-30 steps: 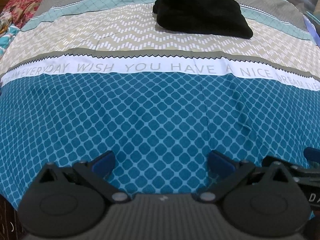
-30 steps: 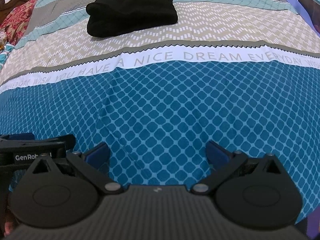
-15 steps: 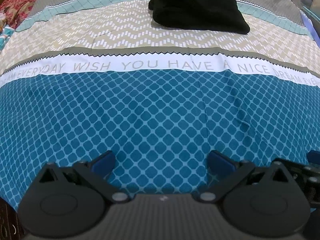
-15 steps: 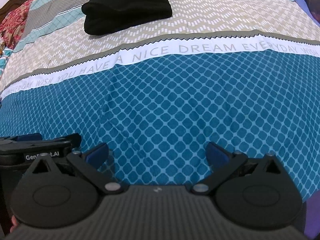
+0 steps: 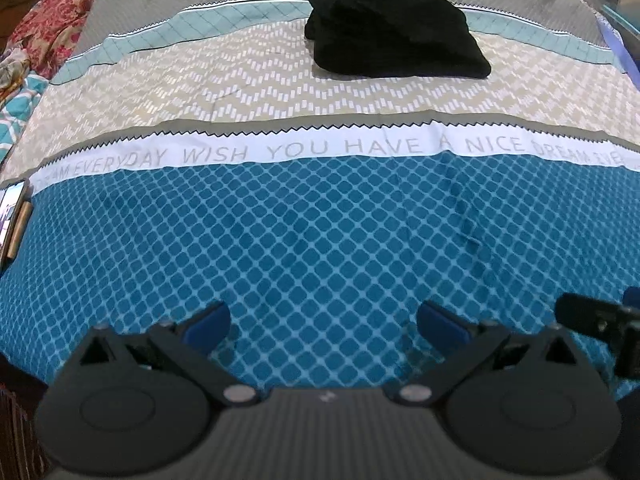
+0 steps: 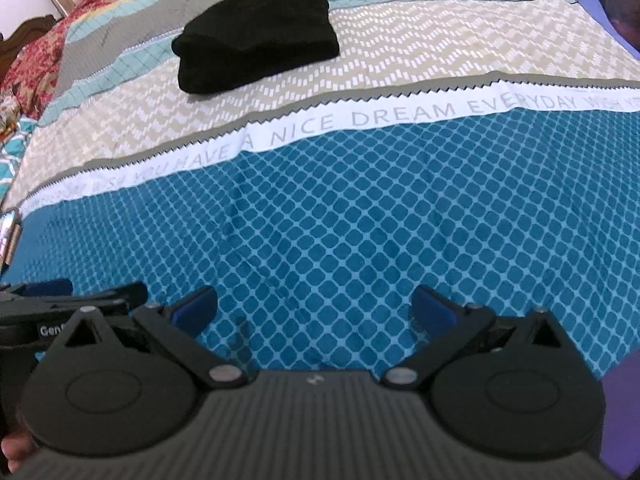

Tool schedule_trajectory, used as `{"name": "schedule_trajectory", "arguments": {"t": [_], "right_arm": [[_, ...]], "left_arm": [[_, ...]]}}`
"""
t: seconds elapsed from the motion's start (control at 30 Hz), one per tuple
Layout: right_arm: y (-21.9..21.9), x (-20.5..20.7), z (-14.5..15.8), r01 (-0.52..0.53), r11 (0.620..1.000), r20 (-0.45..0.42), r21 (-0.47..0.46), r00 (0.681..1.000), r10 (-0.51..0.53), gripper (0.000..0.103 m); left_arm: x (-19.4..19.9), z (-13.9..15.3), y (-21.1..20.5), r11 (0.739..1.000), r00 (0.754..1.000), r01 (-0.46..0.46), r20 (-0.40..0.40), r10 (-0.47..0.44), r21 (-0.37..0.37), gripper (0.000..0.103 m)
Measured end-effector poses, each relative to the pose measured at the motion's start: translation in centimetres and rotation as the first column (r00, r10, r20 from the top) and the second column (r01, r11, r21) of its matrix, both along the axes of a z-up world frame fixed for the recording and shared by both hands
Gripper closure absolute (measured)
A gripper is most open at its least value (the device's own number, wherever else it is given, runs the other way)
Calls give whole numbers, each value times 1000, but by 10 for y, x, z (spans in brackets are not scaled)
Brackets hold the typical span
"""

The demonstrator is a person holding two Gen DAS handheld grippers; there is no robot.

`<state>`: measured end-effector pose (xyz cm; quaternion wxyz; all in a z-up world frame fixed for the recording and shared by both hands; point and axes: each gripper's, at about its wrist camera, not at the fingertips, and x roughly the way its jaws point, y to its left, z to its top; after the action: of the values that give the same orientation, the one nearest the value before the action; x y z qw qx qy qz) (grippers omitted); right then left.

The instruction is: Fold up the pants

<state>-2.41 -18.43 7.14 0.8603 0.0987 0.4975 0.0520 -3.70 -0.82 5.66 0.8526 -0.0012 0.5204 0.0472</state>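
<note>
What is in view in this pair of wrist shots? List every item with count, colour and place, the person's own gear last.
pants: one, black, folded into a compact bundle, lying on the far part of the bed across the beige zigzag and light teal bands
bedspread: one, banded grey, light teal, beige zigzag, a white strip of printed words and dark blue diamonds, covering the bed
floral fabric: one heap, red patterned, far left beside the bedspread
phone: one, screen lit, at the bed's left edge
left claw: one, black with blue fingertips, open and empty over the blue diamonds near the front edge
right claw: one, black with blue fingertips, open and empty, beside the left claw
</note>
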Motion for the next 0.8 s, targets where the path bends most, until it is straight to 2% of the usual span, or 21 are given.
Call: {"name": "schedule_trajectory", "arguments": {"t": [0.23, 0.8], "right_arm": [[-6, -8, 13, 31, 999, 29, 31, 999, -32, 0], [-10, -4, 4, 31, 998, -9, 61, 999, -30, 0]], "left_arm": [[-10, 12, -9, 997, 999, -1, 38, -1, 75, 0], [-9, 7, -9, 998, 1000, 1, 6, -2, 67, 0]]}}
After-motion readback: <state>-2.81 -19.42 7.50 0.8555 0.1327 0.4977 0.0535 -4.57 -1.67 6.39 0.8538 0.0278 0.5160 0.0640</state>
